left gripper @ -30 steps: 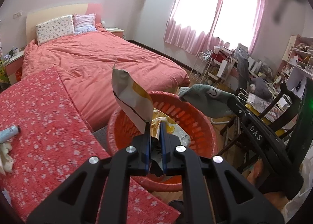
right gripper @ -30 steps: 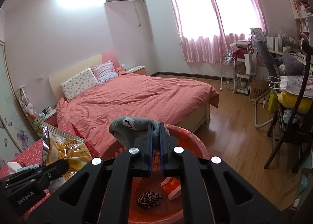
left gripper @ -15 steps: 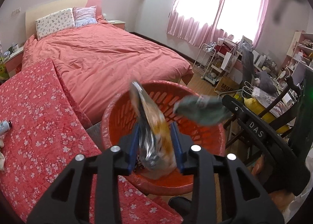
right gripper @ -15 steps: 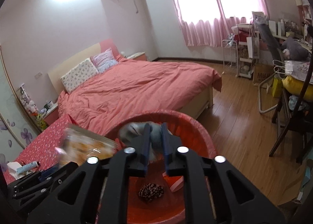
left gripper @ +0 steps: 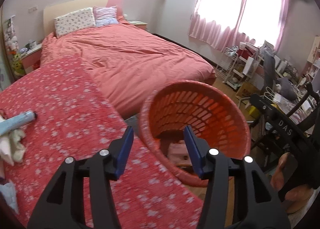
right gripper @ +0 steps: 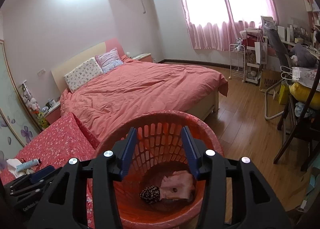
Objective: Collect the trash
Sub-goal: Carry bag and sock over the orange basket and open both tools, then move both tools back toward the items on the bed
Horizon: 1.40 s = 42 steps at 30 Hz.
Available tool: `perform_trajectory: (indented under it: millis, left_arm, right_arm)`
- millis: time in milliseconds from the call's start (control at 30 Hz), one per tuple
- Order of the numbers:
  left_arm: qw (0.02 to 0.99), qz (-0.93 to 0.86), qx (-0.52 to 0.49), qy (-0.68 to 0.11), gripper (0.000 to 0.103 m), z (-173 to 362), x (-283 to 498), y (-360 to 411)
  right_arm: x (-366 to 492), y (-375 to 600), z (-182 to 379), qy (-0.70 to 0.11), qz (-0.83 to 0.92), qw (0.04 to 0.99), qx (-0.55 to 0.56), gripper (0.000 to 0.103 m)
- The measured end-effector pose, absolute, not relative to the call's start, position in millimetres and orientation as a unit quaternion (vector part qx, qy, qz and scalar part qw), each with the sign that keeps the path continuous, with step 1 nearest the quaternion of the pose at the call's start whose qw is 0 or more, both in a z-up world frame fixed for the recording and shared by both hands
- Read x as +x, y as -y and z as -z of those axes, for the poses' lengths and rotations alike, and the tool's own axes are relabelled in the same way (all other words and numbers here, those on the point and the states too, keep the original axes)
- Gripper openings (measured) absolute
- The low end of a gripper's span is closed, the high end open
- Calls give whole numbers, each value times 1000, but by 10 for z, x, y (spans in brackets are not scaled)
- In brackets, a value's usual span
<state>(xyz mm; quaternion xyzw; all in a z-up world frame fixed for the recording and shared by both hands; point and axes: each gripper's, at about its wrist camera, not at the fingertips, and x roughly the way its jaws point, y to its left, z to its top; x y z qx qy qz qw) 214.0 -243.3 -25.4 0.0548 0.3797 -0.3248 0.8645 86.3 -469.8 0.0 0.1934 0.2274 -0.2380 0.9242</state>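
Both the left tongs (left gripper: pixel 158 145) and right tongs (right gripper: pixel 159 149) are opening with nothing between them, so I'd keep them over the orange basket (right gripper: pixel 208 129) till fully clear, then go left for the tube (left gripper: pixel 18 122) on the worktop (left gripper: pixel 70 108).

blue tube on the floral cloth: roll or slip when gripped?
The blue tube looks round, lying on its side, so a nudge would likely roll it. It rests against crumpled tissue, which may snag. It seems light; its smooth-looking skin might slip.
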Motion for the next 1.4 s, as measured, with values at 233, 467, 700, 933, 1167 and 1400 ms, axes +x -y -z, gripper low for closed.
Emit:
perform_trajectory:
  millis: [233, 467, 700, 933, 1167, 1400]
  left_arm:
    - [880, 282, 42, -380, 54, 205, 2157, 1916]
    - [894, 241, 30, -376, 56, 138, 2137, 1418]
    - [912, 199, 13, -357, 56, -30, 2087, 922]
    - [923, 150, 1, -353, 56, -83, 2033, 405]
    - [934, 93, -20, -345, 56, -128, 1978, -185]
    - [937, 25, -51, -344, 56, -115, 2009, -864]
  right_arm:
    - [897, 4517, -35, -233, 222, 929, 180, 47]
    - [957, 4227, -67, -245, 191, 938, 157, 48]
    - [1016, 3805, -109, -256, 141, 948, 130, 48]
    - [1024, 3393, -124, -267, 96, 953, 106, 48]
    - [1062, 3055, -73, -287, 62, 952, 90, 48]
    - [1151, 2724, 6, -302, 36, 950, 76, 48]
